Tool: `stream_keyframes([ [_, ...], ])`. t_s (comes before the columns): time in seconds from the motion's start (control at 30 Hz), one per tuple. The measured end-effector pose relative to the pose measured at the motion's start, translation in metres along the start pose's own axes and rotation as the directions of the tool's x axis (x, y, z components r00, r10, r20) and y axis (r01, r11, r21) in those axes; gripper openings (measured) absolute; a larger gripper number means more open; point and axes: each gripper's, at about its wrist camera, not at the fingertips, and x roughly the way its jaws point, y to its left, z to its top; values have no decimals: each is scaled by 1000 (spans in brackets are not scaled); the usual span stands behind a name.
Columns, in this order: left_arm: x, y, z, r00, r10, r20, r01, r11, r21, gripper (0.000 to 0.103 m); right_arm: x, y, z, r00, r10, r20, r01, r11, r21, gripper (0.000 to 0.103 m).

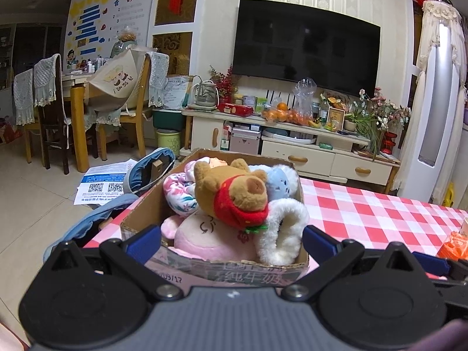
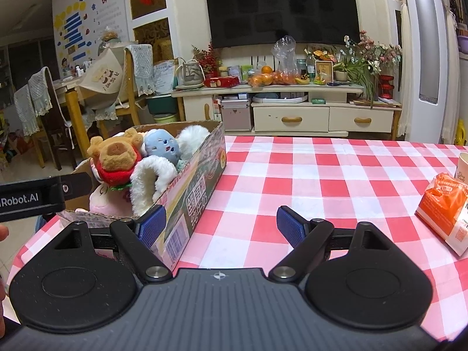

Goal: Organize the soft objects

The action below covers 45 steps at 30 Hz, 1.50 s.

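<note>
A cardboard box [image 1: 140, 204] sits at the left end of the checked table and holds several soft toys. A brown bear with a red strawberry scarf [image 1: 234, 193] lies on top, over a pink plush [image 1: 210, 239], a floral bundle [image 1: 178, 193], white furry earmuffs [image 1: 280, 231] and a pale blue plush [image 1: 278, 184]. My left gripper [image 1: 231, 242] is open and empty, its jaws spread at the box's near end. My right gripper [image 2: 220, 226] is open and empty, beside the box [image 2: 199, 187]; its left finger stands against the box's side. The bear [image 2: 114, 155] shows there too.
An orange and white packet [image 2: 444, 204] and a paper cup [image 2: 463, 166] lie at the table's right edge. The red-and-white cloth [image 2: 321, 181] is bare between them and the box. Blue chair backs [image 1: 146, 169] stand left of the table. A TV cabinet [image 1: 292, 146] is behind.
</note>
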Motion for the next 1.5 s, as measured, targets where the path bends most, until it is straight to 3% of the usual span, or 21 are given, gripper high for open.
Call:
stream_keyframes([
  [1.3, 4, -10, -7, 1000, 20, -7, -19, 997, 71, 102, 5, 8, -9, 999, 42, 26, -41, 998, -44, 103],
  [1.5, 6, -17, -8, 1000, -9, -8, 10, 997, 81, 102, 5, 3, -11, 998, 49, 26, -48, 998, -30, 103],
])
